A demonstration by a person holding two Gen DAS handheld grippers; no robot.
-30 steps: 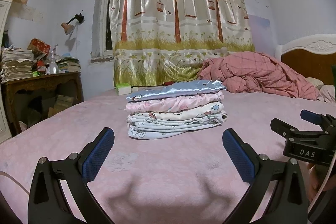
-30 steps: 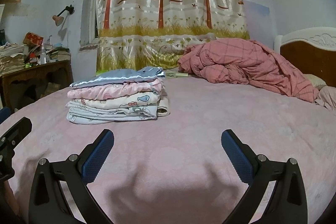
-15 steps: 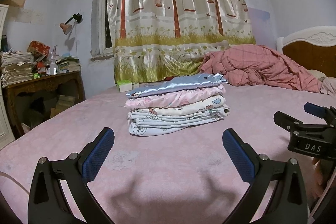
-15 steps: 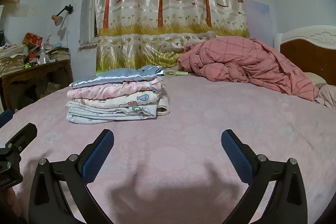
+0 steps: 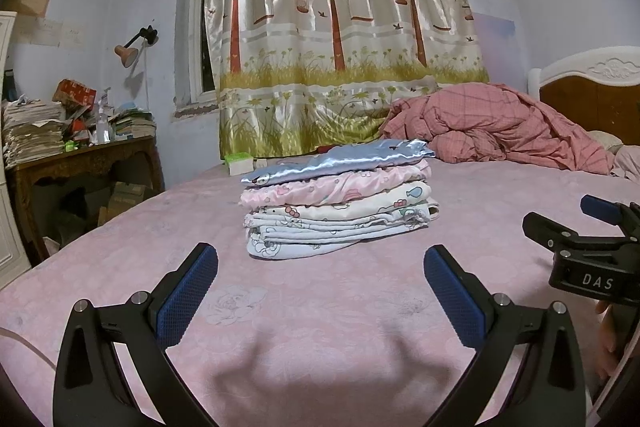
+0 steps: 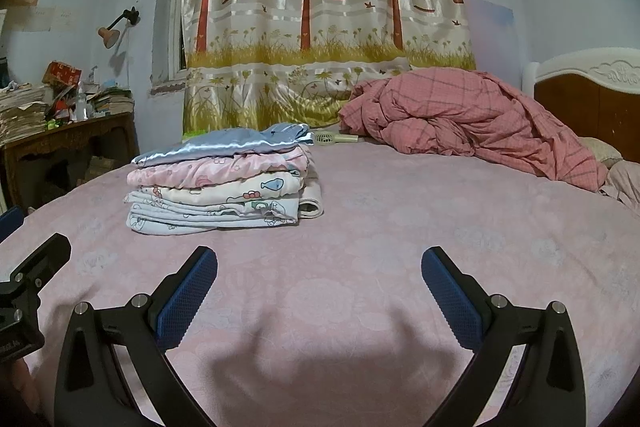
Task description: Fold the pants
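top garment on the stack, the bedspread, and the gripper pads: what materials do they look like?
Top garment: looks like satin, pale blue with bright glossy highlights along its folds. Bedspread: matte pink fabric with a faint raised flower pattern, possibly plush or quilted. Left gripper pads: blue, fine grid texture, probably rubber; frame looks like black plastic.

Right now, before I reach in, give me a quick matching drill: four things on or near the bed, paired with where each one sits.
Things:
1. shiny blue garment
2. crumpled pink plaid quilt
3. small hand fan
4. stacks of papers

Places:
A. on the wooden desk at left
B. top of the folded stack
C. by the headboard
D. on the bed behind the stack, near the curtain

Pairs: 1-B, 2-C, 3-D, 4-A
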